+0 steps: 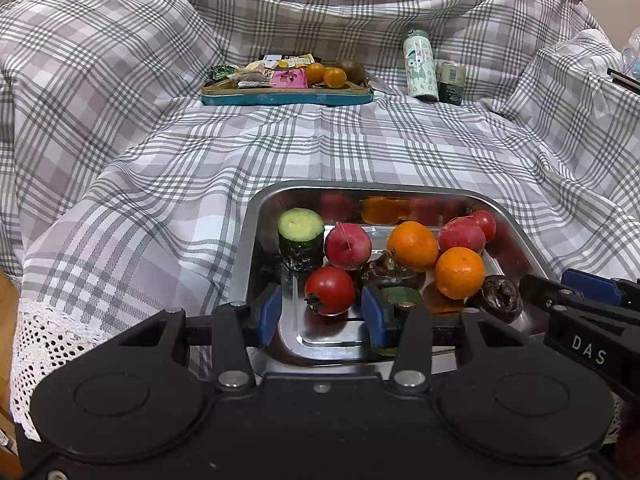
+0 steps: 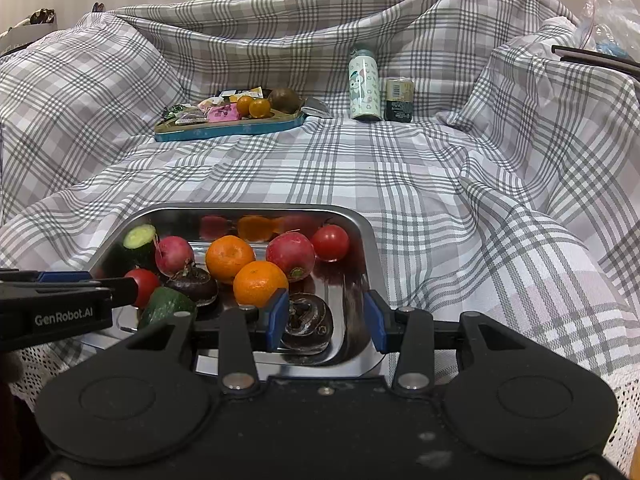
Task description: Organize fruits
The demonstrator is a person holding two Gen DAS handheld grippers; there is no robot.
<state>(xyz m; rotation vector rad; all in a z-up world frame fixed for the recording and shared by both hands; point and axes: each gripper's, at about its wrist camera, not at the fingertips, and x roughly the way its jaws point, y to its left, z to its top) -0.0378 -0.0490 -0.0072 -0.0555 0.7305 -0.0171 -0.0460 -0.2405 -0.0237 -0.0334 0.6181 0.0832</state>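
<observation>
A steel tray (image 1: 256, 216) (image 2: 370, 232) on the plaid cloth holds two oranges (image 1: 459, 267) (image 2: 260, 283), two tomatoes, two red radishes (image 1: 347, 245) (image 2: 290, 255), cucumber pieces (image 1: 301, 238) (image 2: 138, 240) and dark water chestnuts. My left gripper (image 1: 323, 314) is open over the tray's near edge, with a tomato (image 1: 330, 290) between its blue pads. My right gripper (image 2: 325, 320) is open, with a dark chestnut (image 2: 307, 322) between its pads. Each gripper shows at the edge of the other's view.
A blue tray (image 1: 288, 98) (image 2: 228, 130) at the back holds small oranges, a brown fruit and snack packets. A patterned bottle (image 1: 418, 64) (image 2: 363, 84) and a dark can (image 1: 452, 82) (image 2: 398, 100) stand to its right. The cloth rises in folds around. A lace hem marks the near edge.
</observation>
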